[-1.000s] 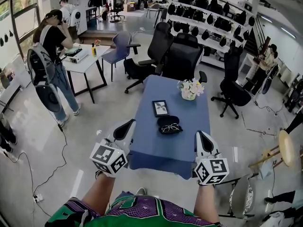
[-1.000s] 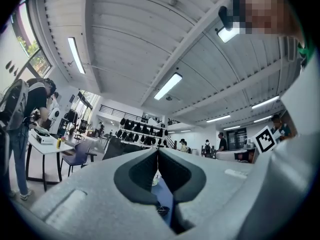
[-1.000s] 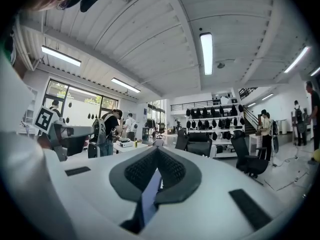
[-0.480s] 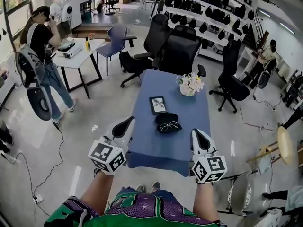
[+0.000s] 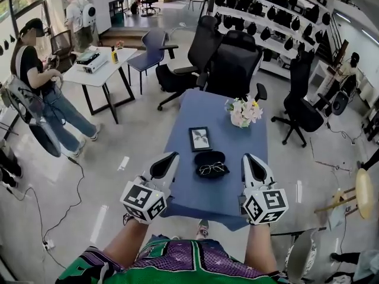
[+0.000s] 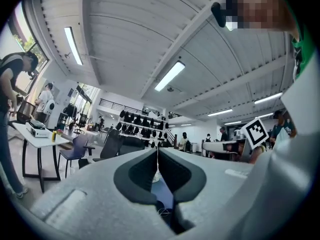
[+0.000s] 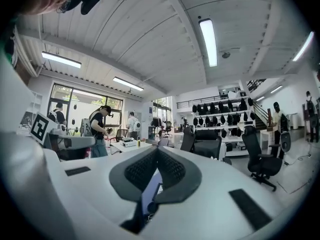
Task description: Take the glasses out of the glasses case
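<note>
We are holding the left tongs point(image 5: 167, 163) and right tongs point(image 5: 251, 165) closed and empty beside the blue-clothed counter point(image 5: 228, 136). The thin-framed glasses point(image 5: 212, 169) are lying in the open black glasses case point(image 5: 210, 158), not yet removed.

Green-purple shirt point(image 5: 172, 264); white left gripper point(image 5: 172, 157), right gripper point(image 5: 247, 158), marker cubes point(image 5: 143, 201)

blue table point(image 5: 234, 149); black glasses case point(image 5: 211, 163); white tongs point(image 5: 166, 165), black pads.

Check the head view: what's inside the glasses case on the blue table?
The glasses case lies open, with a pair of glasses resting in its near half. The far half looks dark and empty. Anything under the glasses is covered and cannot be seen.
</note>
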Tool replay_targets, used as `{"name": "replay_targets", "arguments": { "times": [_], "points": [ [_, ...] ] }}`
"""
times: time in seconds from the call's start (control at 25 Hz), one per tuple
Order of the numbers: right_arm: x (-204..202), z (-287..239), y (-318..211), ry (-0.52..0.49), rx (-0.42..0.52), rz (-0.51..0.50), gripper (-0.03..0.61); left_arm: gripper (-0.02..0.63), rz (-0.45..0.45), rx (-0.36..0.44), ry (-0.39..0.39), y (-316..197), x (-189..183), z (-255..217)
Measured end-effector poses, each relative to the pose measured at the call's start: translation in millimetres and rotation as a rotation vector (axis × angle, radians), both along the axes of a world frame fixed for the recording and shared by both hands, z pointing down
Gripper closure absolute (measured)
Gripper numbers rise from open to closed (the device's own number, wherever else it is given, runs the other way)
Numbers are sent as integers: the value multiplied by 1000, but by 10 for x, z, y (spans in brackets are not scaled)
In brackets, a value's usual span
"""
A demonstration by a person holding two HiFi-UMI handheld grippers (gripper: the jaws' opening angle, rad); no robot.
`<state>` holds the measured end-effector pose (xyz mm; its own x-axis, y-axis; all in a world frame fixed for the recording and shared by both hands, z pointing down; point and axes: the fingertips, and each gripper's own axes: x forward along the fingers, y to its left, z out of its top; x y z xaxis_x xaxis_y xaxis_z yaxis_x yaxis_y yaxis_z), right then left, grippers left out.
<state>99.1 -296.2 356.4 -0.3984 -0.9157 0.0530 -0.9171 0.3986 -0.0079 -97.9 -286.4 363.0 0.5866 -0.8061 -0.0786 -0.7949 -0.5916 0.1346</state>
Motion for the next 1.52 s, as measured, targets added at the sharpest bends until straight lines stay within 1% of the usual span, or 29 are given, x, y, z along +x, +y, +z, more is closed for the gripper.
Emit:
{"name": "replay_targets", "arguments": {
  "times": [0.16, 0.28, 0.36, 0.44, 0.6, 0.76, 0.8, 0.84, 0.88, 0.92, 1.08, 1.24, 1.36, 1.52],
  "points": [
    [88, -78, -363, -4, 21, -41, 574, 597, -44, 1, 27, -352, 76, -77],
    [166, -103, -585, -13, 22, -59, 574, 597, -34, 25, 33, -524, 210, -153],
    [210, -113, -668, -20, 26, -67, 574, 597, -11, 43, 22, -577, 322, -180],
    [243, -104, -709, -22, 28, -73, 574, 597, -7, 61, 2, -614, 394, -188],
    [286, -79, -754, -26, 25, -67, 574, 597, -4, 74, -31, -710, 452, -199],
    [293, -26, -718, -30, 15, -59, 574, 595, 8, 92, -60, -699, 503, -198],
    [291, -19, -699, -30, 14, -58, 574, 571, 15, 99, -67, -682, 526, -202],
    [292, -17, -683, -29, 15, -57, 574, 513, 27, 104, -71, -668, 555, -202],
    [294, -14, -672, -28, 15, -56, 574, 471, 38, 105, -76, -658, 584, -192],
    [295, -5, -662, -29, 14, -55, 574, 466, 46, 105, -84, -650, 608, -170],
    [290, 74, -619, -30, 2, -51, 574, 465, 66, 83, -136, -635, 676, 12],
    [306, 155, -629, -21, -16, -45, 574, 465, 80, 13, -211, -717, 763, 334],
    [353, 254, -639, -15, -42, -35, 574, 465, 82, -32, -279, -777, 857, 650],
    [380, 372, -653, -6, -64, -36, 574, 465, 83, -55, -397, -838, 955, 1089]
  ]
}}
